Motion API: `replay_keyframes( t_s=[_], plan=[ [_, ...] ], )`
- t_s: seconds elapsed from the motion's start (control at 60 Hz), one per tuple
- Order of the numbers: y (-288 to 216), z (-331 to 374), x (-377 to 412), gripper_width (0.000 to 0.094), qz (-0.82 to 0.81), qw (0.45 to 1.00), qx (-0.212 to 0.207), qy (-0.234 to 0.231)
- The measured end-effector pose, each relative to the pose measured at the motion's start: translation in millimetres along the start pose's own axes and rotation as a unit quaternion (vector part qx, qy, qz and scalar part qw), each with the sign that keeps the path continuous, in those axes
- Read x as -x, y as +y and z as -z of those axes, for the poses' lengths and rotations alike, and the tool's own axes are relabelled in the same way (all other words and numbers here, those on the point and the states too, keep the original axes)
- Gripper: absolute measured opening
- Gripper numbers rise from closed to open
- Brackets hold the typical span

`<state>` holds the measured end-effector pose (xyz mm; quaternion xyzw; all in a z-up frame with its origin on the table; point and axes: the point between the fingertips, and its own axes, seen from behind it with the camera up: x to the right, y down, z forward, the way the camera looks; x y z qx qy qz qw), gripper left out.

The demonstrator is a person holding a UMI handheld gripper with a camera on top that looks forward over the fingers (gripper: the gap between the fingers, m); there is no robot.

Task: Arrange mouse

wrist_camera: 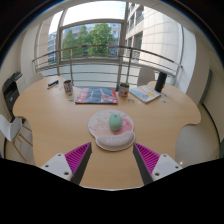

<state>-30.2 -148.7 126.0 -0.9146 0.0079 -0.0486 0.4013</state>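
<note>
A pale green mouse (115,122) sits on a round pinkish-white mouse pad (109,129) with a wrist rest, on a light wooden table (60,120). My gripper (112,160) is open and empty. Its fingers, one with a magenta pad (77,155), stand wide apart just short of the pad. The mouse lies just ahead of the fingers, roughly centred between them.
A book or magazine with a colourful cover (96,95) lies beyond the pad. A cup (123,90), a book (144,95), a dark speaker (160,81) and small items (68,87) stand along the far edge, by a railing and window. A chair (10,95) is at the left.
</note>
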Motion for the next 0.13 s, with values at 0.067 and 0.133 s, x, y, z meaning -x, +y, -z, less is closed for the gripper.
replay_keyframes(
  t_s=[0.067, 0.133],
  plan=[
    [3.9, 3.1, 1.7, 0.0850, 0.000, 1.000, 0.002, -0.002],
    [4.0, 4.9, 4.5, 0.0851, -0.002, 1.000, 0.003, -0.006]
  ],
)
